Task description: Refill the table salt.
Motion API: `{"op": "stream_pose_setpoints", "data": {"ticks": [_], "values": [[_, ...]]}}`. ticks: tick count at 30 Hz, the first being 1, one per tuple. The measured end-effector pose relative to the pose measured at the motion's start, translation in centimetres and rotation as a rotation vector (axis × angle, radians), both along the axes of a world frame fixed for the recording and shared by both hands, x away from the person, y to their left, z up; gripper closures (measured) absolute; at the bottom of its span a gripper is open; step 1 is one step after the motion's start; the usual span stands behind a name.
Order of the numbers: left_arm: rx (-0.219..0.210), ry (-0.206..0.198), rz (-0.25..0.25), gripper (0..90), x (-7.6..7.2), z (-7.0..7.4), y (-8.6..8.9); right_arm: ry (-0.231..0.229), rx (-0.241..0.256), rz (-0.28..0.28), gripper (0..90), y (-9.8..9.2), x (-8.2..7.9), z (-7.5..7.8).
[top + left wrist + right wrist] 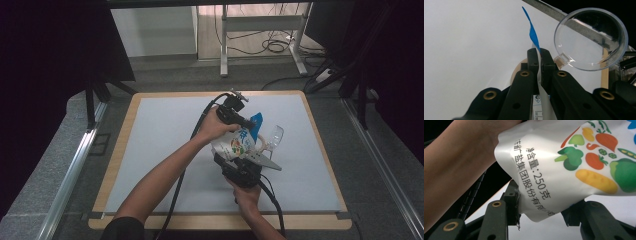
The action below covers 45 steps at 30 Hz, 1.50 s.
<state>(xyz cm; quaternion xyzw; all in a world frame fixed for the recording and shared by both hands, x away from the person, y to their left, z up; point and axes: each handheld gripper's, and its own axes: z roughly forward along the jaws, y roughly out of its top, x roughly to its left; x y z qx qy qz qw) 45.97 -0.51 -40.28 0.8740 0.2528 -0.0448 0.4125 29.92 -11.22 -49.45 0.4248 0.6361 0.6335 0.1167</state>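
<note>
My left gripper [539,53] is clamped on the bag's [236,142] top edge, my right gripper [541,207] pinching its bottom. I'd tip slowly, keeping the opening over the clear bowl [592,38].

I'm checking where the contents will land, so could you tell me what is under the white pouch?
Below the pouch lie the pale table mat and, beside its blue top, a clear glass on its side. The right gripper hides the mat directly underneath.
</note>
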Motion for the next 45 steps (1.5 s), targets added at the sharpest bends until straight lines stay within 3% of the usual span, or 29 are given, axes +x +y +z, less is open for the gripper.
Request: {"op": "stream_pose_setpoints", "data": {"ticks": [11, 45], "values": [[0.006, 0.012, -0.007, 89.6, 0.33, -0.08, -0.15, 0.031, 0.032, -0.008, 56.9, -0.05, 0.05, 0.17], [0.013, 0.020, -0.007, 89.6, 0.55, -0.30, -0.14, 0.025, 0.013, -0.020, 57.1, 0.13, 0.15, 0.21]]}}
